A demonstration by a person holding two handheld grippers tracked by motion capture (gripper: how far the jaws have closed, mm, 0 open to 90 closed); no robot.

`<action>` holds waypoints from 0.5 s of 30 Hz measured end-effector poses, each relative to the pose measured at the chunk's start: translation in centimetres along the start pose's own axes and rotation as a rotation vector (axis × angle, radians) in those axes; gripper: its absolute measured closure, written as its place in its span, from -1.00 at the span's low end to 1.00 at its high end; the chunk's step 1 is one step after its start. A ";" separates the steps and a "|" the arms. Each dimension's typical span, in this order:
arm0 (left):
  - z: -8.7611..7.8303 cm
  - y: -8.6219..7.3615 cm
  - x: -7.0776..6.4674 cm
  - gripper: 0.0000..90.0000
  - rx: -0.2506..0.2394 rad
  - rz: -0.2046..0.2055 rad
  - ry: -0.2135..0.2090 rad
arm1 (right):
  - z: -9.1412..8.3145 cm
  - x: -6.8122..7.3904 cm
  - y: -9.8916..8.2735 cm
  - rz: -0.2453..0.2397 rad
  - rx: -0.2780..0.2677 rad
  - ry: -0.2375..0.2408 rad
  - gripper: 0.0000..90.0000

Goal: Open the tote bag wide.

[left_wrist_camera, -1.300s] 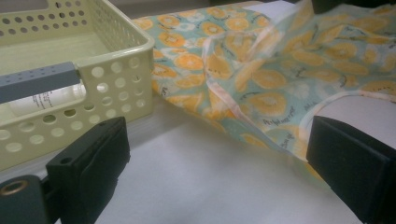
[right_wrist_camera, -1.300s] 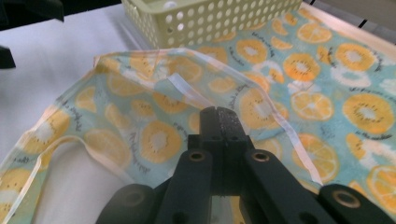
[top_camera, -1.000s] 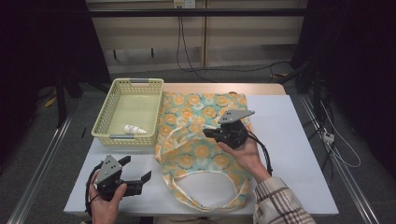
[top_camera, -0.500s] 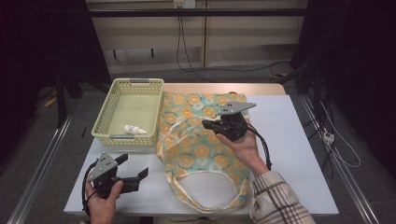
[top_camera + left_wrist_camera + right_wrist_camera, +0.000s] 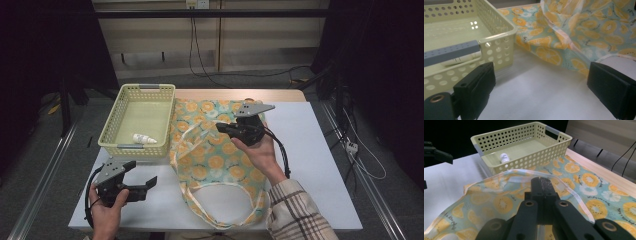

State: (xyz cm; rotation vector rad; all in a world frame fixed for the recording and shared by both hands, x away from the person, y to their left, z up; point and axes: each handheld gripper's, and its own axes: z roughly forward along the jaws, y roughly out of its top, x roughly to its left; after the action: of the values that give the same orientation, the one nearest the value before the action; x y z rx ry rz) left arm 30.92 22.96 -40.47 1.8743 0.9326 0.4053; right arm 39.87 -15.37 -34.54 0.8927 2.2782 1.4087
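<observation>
A cloth bag (image 5: 215,162) printed with orange slices lies on the white table (image 5: 315,150), its white handle loops toward the person. My right gripper (image 5: 221,128) hovers over the bag's upper part, shut on the bag's white-edged rim (image 5: 564,185) and holding that layer raised. The lifted fabric (image 5: 564,17) hangs translucent in the left gripper view. My left gripper (image 5: 145,185) is held low at the table's near left, open, with bare table between its jaws (image 5: 541,87). It points toward the bag's left edge.
A pale yellow perforated basket (image 5: 112,132) stands at the table's back left, touching the bag's edge. A small white bottle (image 5: 144,138) lies inside it near the front wall. Bare table lies right of the bag. Cables run across the floor behind.
My right gripper has risen slightly, drawing the bag's upper layer up with it. The left gripper has barely shifted.
</observation>
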 end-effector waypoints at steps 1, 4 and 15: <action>0.0 0.2 0.2 -0.84 0.005 0.000 -0.005 | 0.0 -0.1 0.1 0.000 -0.004 -0.003 1.00; -0.2 0.8 1.0 -0.85 0.028 0.012 -0.013 | 0.0 -0.2 0.5 0.001 -0.005 -0.003 1.00; 0.4 3.6 3.3 -0.84 0.115 0.083 -0.068 | 0.5 0.1 0.4 -0.006 0.002 0.010 1.00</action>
State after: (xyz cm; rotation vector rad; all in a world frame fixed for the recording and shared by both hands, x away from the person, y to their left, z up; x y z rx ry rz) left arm 34.88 24.38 -37.84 2.0241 0.8510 0.3415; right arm 40.22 -14.86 -34.38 0.8805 2.2881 1.4117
